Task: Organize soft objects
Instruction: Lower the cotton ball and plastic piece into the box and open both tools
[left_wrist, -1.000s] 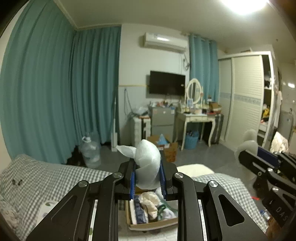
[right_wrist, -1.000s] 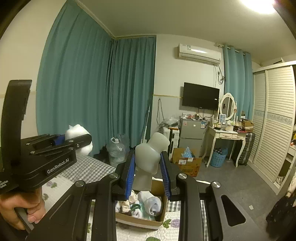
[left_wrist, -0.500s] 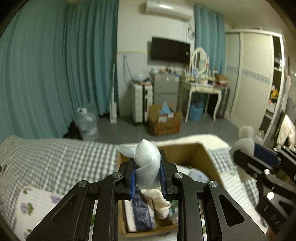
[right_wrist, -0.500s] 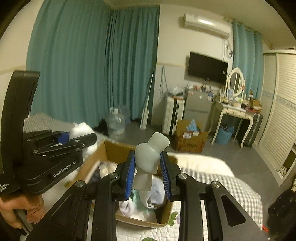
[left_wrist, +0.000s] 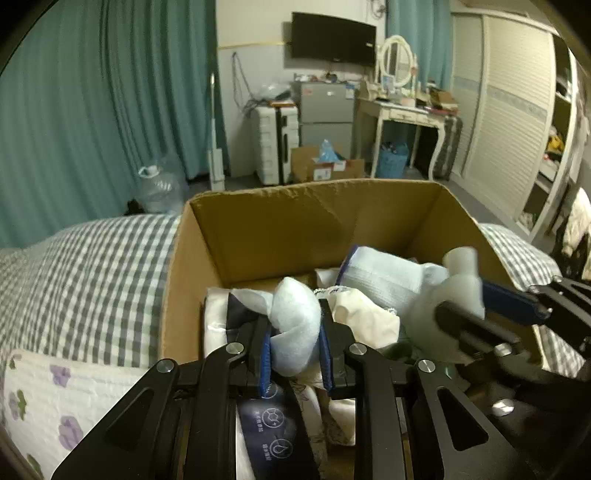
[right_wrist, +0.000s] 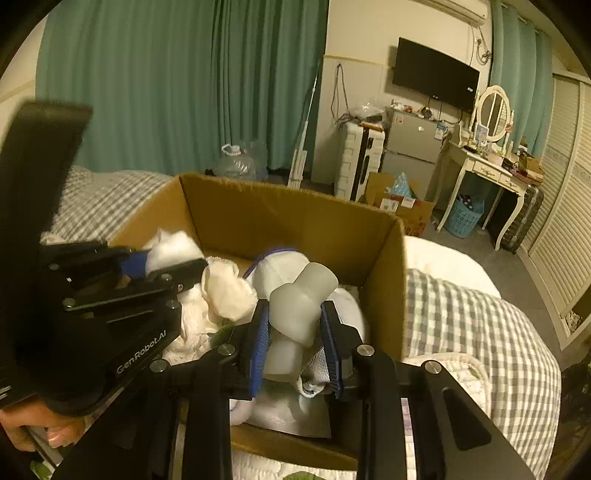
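Note:
An open cardboard box (left_wrist: 266, 225) (right_wrist: 295, 221) sits on the bed, filled with several soft white and pale blue items. My left gripper (left_wrist: 295, 343) is shut on a crumpled white foam sheet (left_wrist: 293, 325) and hangs low over the box's left half. The right gripper (right_wrist: 293, 339) is shut on a pale foam piece (right_wrist: 299, 306), held over the right half of the box. Each gripper shows in the other's view: the right gripper (left_wrist: 469, 314) with its foam, the left gripper (right_wrist: 166, 264) with its white wad (right_wrist: 171, 249).
The bed has a grey checked cover (left_wrist: 92, 277) and a floral quilt (left_wrist: 55, 406). Beyond the bed are a water jug (left_wrist: 159, 184), a white suitcase (left_wrist: 275, 144), another carton (left_wrist: 325, 166), a dressing table (left_wrist: 406, 114) and a wardrobe (left_wrist: 517, 122). A hand (right_wrist: 29, 428) holds the left gripper.
Both grippers have come down and forward from high above the bed to just over the box, pitching downward. Each has kept its foam piece clamped throughout.

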